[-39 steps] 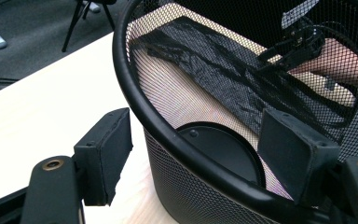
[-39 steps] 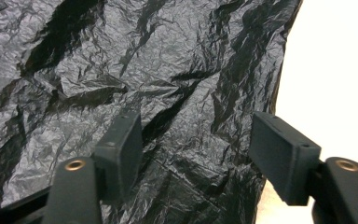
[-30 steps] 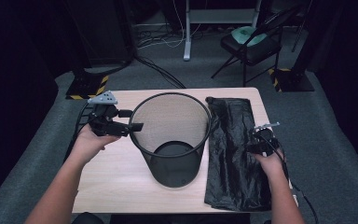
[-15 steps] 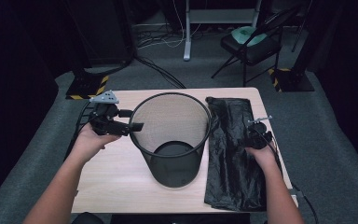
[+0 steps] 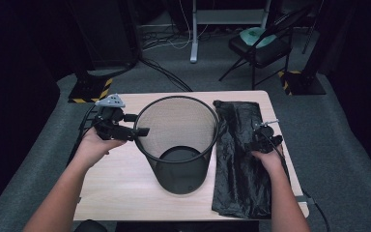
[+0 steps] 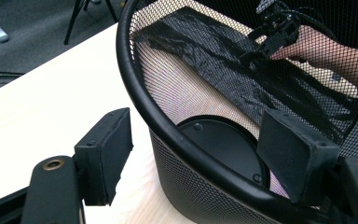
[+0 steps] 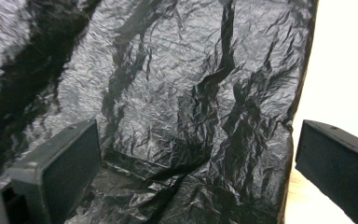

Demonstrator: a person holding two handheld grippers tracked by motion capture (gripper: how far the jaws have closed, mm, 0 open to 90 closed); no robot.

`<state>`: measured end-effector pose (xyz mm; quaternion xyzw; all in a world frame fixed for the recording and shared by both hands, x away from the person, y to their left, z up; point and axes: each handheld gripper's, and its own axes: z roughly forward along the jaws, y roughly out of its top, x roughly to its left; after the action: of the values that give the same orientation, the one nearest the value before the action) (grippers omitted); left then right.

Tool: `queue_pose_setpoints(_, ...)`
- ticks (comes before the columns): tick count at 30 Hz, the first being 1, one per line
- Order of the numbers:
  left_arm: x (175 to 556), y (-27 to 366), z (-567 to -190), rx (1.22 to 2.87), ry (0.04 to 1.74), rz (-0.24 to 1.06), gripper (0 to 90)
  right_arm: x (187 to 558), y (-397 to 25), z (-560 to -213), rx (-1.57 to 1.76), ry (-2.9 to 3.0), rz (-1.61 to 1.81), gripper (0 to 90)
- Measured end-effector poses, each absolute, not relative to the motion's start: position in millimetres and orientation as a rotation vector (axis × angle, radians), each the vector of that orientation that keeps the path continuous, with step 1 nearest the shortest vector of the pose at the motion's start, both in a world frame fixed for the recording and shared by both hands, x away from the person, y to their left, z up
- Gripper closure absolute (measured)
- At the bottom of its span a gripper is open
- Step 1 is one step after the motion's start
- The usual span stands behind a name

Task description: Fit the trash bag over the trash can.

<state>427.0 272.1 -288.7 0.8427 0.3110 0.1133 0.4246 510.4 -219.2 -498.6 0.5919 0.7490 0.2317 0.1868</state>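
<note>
Dim, dark surroundings; lit pale wooden counter (image 5: 125,193); white glare on crinkled black plastic bag (image 7: 177,93); near fingers (image 6: 105,154) softly blurred.

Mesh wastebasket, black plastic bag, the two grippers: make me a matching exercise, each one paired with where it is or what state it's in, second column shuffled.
Column one:
1. mesh wastebasket
2. black plastic bag
3. left gripper
4. right gripper

Column two:
A. open, jaws either side of the basket's rim
B. lying flat on the table, right of the basket
C. upright at the table's middle
D. open, low over the crinkled plastic

Pairs: 1-C, 2-B, 3-A, 4-D
</note>
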Motion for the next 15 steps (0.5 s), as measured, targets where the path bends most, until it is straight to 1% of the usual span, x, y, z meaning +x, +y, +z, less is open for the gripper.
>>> queue_pose_setpoints(15,432.0,267.3,-290.4,2.125,0.786,0.278,25.9,520.0,-218.5,-510.6,1.673,2.128,0.651,0.0)
